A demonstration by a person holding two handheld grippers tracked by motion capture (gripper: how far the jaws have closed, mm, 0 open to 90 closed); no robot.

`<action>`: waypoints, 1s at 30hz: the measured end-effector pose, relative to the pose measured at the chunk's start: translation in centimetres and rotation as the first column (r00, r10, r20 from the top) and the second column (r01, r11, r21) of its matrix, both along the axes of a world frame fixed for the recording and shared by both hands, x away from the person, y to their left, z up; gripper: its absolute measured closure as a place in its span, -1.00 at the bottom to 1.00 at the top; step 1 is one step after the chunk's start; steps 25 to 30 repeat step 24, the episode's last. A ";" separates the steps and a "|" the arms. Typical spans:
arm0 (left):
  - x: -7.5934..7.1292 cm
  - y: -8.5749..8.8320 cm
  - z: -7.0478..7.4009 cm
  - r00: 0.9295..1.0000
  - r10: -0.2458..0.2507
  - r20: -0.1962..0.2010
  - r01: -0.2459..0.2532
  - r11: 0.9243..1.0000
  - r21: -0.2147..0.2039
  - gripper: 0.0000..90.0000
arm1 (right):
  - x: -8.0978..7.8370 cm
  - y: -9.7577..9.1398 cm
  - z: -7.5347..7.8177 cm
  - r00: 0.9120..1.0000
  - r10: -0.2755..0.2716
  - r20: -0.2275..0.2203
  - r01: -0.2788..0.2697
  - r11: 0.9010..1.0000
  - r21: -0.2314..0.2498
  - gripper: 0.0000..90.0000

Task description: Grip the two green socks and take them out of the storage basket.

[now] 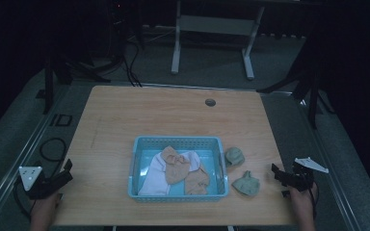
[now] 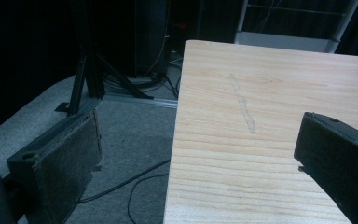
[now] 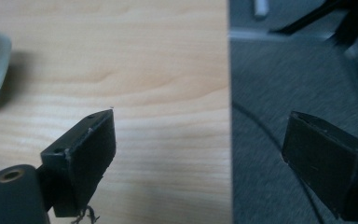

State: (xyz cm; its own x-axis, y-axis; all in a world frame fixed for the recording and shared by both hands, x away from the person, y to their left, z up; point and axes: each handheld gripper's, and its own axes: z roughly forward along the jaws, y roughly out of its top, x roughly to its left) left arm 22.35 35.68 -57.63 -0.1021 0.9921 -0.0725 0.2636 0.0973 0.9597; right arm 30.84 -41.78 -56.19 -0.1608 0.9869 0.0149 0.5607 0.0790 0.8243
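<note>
Socks sorted at a blue basket, both grippers empty

Socks are seen in two places in the high view. A blue basket (image 1: 136,166) is set on the wooden desk (image 1: 149,115), low in the frame and slightly left of centre. Inside it a white sock (image 1: 155,175) is laid along the left side, and two tan socks (image 1: 176,166) are spread beside and partly over it. Just right of the basket, on bare desk, a rolled green sock (image 1: 234,156) is placed, and below it a second green sock (image 1: 245,184) is laid flat; the two are near each other but apart.

The right hand-held gripper (image 1: 278,174) is held at the lower right of the high view, near the desk's right edge and just right of the flat green sock, without touching it. In the right gripper view its jaws are seen well apart with nothing between them, one over the wood and one past the desk edge over grey floor (image 3: 303,70).

The left hand-held gripper (image 1: 67,169) is held at the lower left of the high view, at the desk's left edge, well apart from the basket. Its jaws are likewise spread wide and empty in the left gripper view, straddling the desk's edge.
</note>
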 end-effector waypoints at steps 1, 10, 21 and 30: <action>0.0 0.0 0.0 1.000 0.000 0.000 0.000 1.000 0.000 -0.98 | 0.0 0.0 0.0 1.000 0.000 0.000 0.000 1.000 0.000 -0.79; 0.0 -0.1 0.0 1.000 0.000 0.003 0.000 1.000 0.002 -0.98 | -1.5 -0.1 0.0 0.982 -0.101 0.158 0.098 0.995 0.028 -0.79; -0.1 0.0 0.0 1.000 -0.003 0.005 0.003 1.000 0.001 -0.98 | -1.8 0.0 0.0 0.972 -0.139 0.188 0.139 0.990 0.015 -0.79; -0.1 0.0 0.0 1.000 -0.002 0.007 0.002 1.000 -0.001 -0.98 | -1.6 0.2 0.0 0.977 -0.128 0.171 0.132 0.991 -0.009 -0.79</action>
